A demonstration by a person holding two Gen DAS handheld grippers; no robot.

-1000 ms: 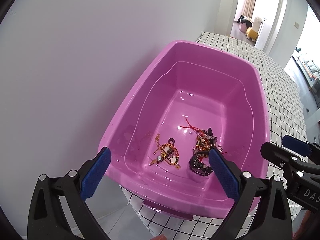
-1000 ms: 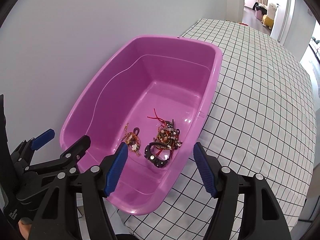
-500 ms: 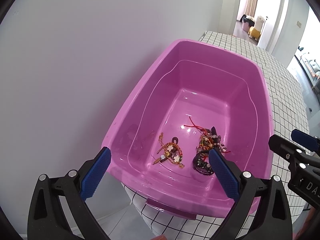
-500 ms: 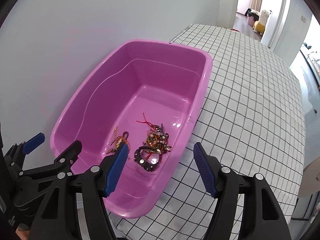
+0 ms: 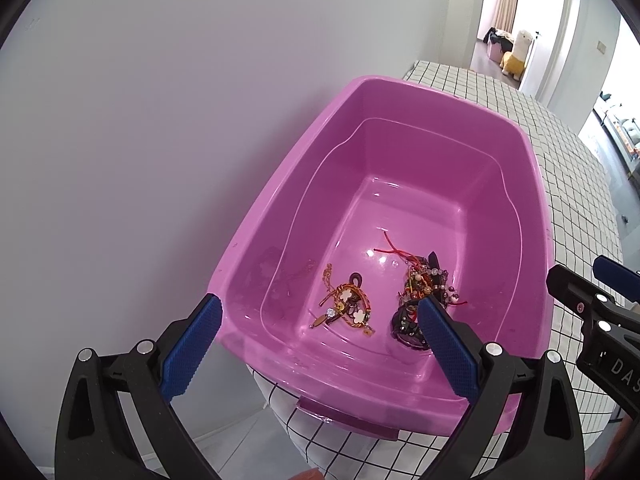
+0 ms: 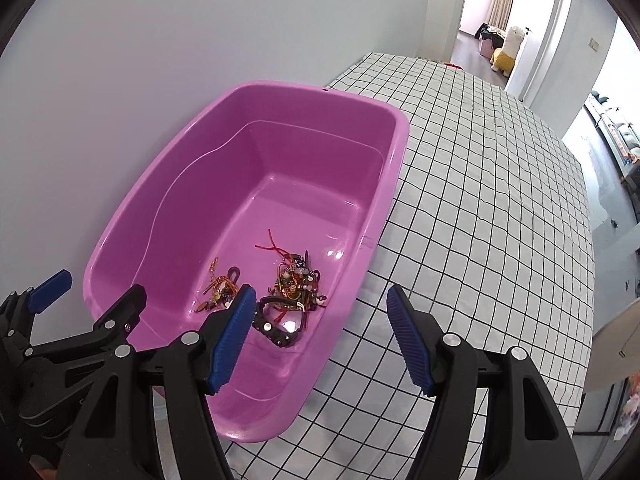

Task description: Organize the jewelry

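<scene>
Jewelry: two small tangles, a gold charm cluster (image 5: 347, 305) and a beaded red-cord heap (image 5: 423, 286), on the floor of the pink tub (image 5: 532, 168), near its front wall.
Left tool (image 5: 320, 350): wide, empty, above the tub's front rim.
Right tool (image 6: 322, 338): wide, empty, over the tub's side rim and checked surface (image 6: 480, 200).
Risk: tangled chains probably lift together; thin links could slip between pads.

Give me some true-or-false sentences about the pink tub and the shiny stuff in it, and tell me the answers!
1. The jewelry lies inside the pink tub. True.
2. The tub sits on a bare wooden floor. False: it rests on a checked cloth.
3. The right tongs are squeezing a bracelet. False: they are open and hold nothing.
4. The left tongs are open. True.
5. A black band lies in the tub. True.
</scene>
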